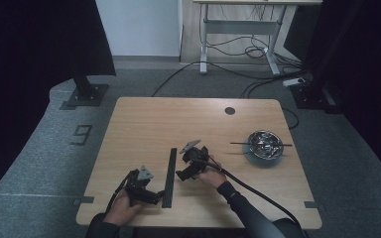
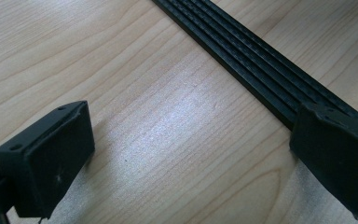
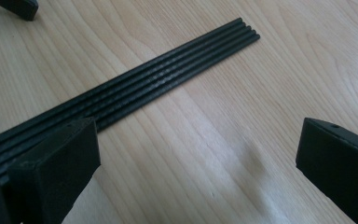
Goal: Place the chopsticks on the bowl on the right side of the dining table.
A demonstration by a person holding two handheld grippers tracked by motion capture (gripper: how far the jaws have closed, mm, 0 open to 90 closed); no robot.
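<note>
Near the worktop's (image 1: 144, 116) front edge, both the left gripper (image 1: 151, 196) and right gripper (image 1: 182, 174) gape wide beside the rods (image 1: 169, 176).

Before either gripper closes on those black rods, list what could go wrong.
1. The black rods lie flat, side by side and touching on the table; a jaw may catch several at once or scatter them.
2. The left gripper and right gripper are both open with bare wood between the jaws, one jaw of each over the bundle; closing now would likely push the bundle sideways rather than grip it.
</note>
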